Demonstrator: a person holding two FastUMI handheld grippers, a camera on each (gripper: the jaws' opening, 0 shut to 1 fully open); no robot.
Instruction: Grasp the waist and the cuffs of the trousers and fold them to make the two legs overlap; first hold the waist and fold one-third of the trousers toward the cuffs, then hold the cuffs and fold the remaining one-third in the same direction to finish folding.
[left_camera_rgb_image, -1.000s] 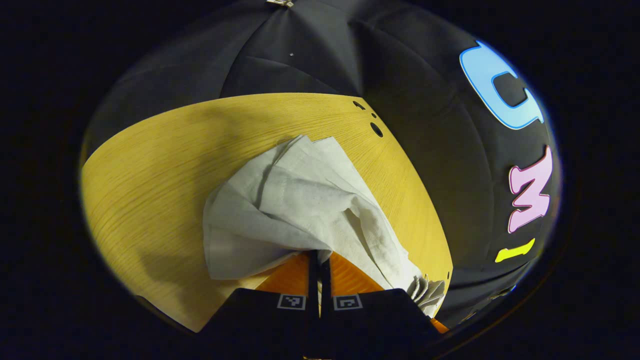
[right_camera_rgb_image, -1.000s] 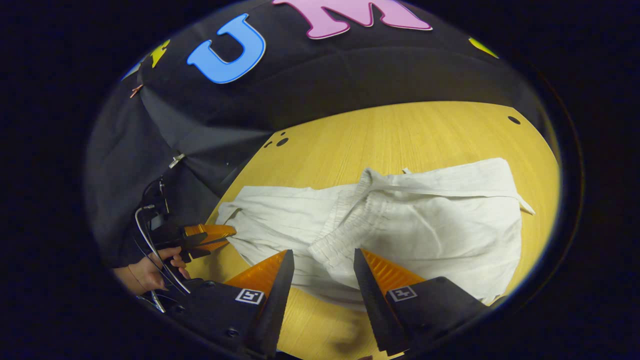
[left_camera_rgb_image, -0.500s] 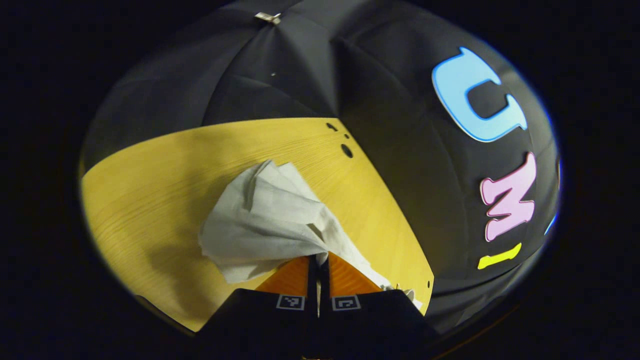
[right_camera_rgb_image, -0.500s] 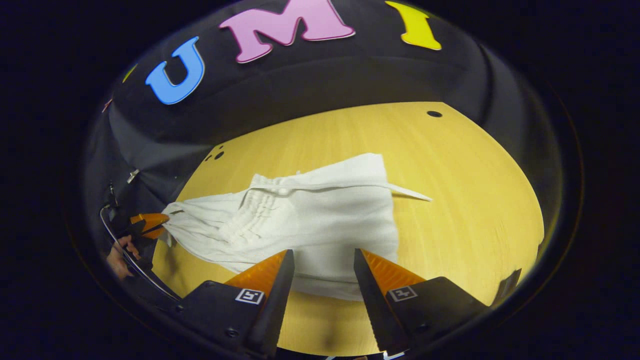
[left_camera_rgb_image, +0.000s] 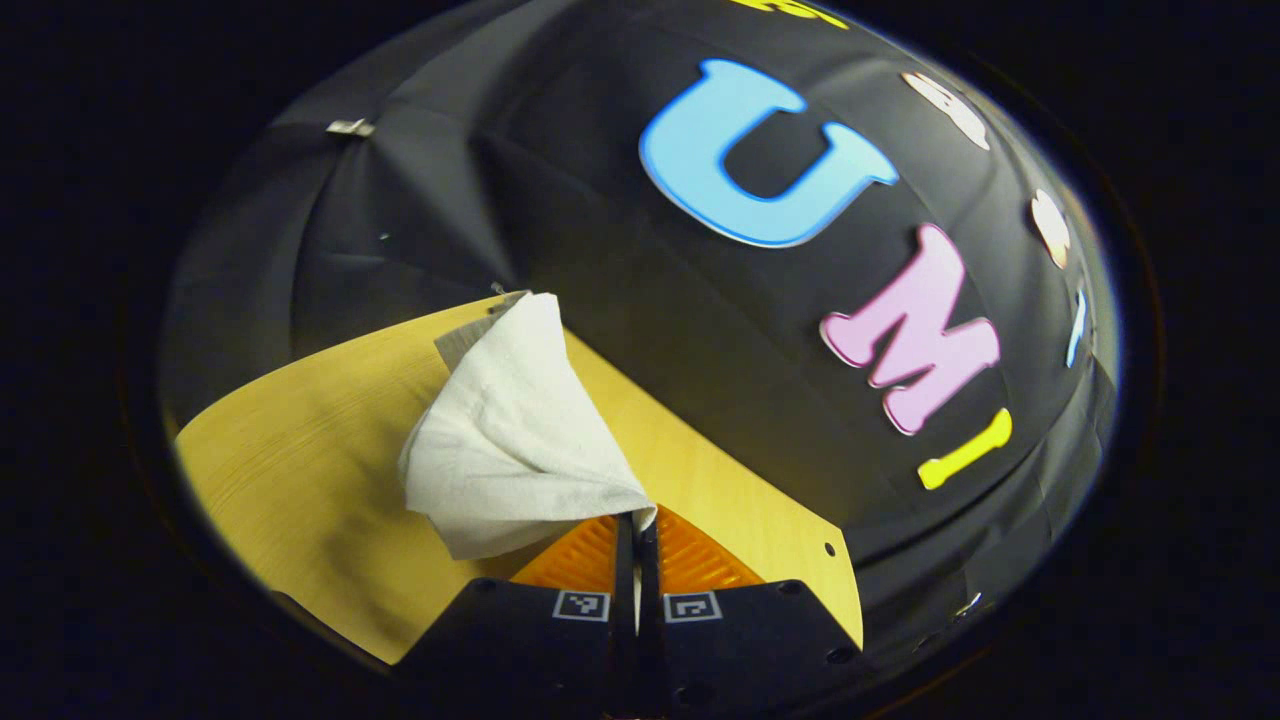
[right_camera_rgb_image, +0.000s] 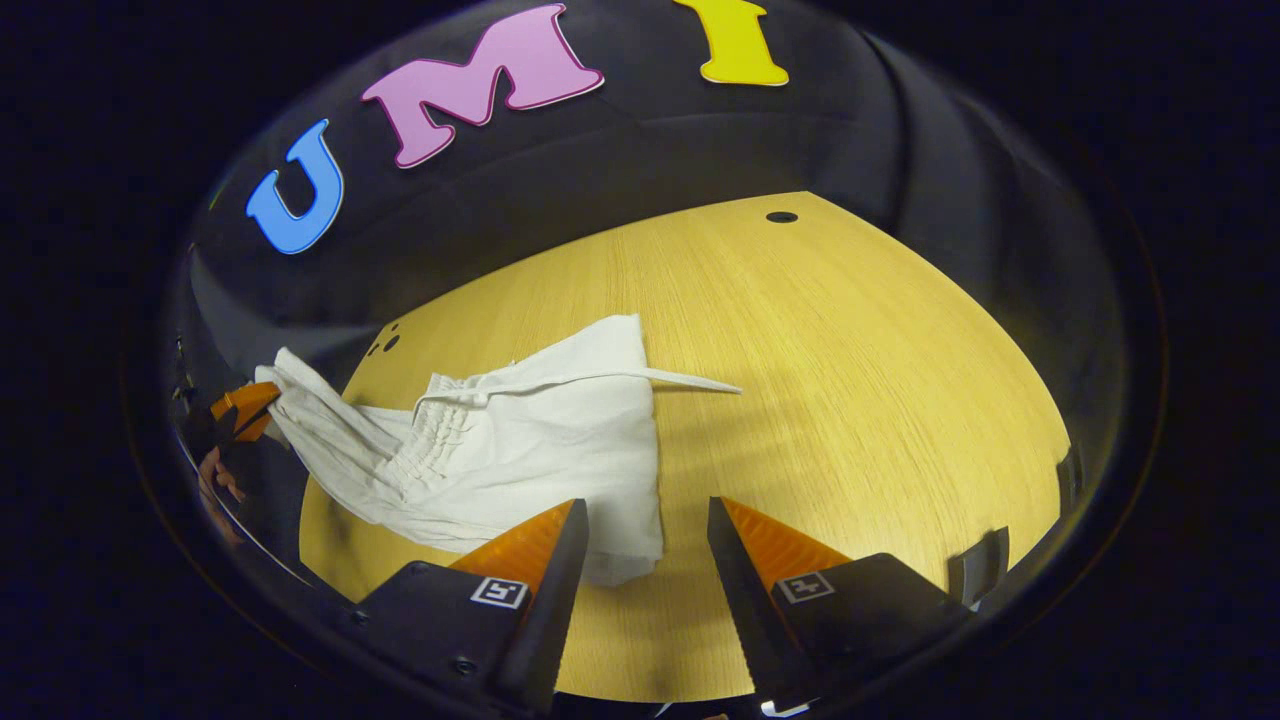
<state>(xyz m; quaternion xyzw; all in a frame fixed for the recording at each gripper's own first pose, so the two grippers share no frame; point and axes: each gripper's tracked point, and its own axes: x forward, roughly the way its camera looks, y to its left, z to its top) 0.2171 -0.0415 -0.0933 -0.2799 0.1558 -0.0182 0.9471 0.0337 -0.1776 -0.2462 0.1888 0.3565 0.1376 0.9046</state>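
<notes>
Left gripper (left_camera_rgb_image: 637, 520): jaws pressed together with no gap between them, pinching a corner of white cloth at the very tips.
Cloth at left tips: part of the trousers (left_camera_rgb_image: 505, 430), rising from the pinch and fanning up and to the left of the jaws in a loose cone, lifted off the table (left_camera_rgb_image: 300, 470).
Beyond left jaws: wooden tabletop to either side, its edge just past the cloth.
Right gripper (right_camera_rgb_image: 640, 520): jaws wide apart, nothing between them; the near hem of the cloth lies just ahead of the left finger (right_camera_rgb_image: 535, 545), and whether they touch I cannot tell.
Trousers (right_camera_rgb_image: 520, 450): white, bunched, lying on the table (right_camera_rgb_image: 850, 380) ahead and left of the right jaws; the gathered waistband sits mid-heap; a thin drawstring (right_camera_rgb_image: 690, 380) trails flat to the right across the wood.
Far left of right jaws: one end of the cloth drawn up off the table edge to the other gripper (right_camera_rgb_image: 240, 408), a hand (right_camera_rgb_image: 215, 478) below it.
</notes>
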